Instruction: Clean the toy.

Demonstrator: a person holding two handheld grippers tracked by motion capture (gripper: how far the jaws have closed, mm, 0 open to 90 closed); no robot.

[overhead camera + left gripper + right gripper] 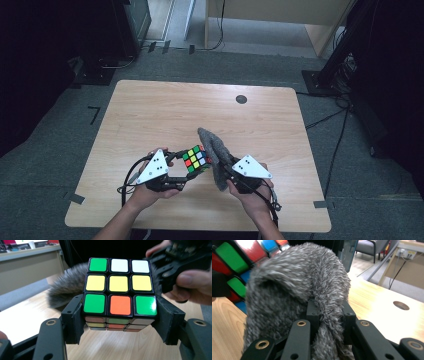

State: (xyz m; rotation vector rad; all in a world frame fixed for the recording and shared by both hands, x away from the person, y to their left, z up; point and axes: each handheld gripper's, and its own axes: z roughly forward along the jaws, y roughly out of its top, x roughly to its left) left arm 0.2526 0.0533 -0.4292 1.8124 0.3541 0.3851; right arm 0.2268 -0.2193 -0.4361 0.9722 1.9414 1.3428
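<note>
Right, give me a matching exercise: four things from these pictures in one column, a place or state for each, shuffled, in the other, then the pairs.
Things
1. puzzle cube
2. grey fuzzy cloth
3. round dark hole
4. black cables

Places or states
A. in the tabletop near its far edge
B. clamped in the right gripper
C. on the floor to the right of the table
D. clamped in the left gripper

Pairs: 1-D, 2-B, 3-A, 4-C
</note>
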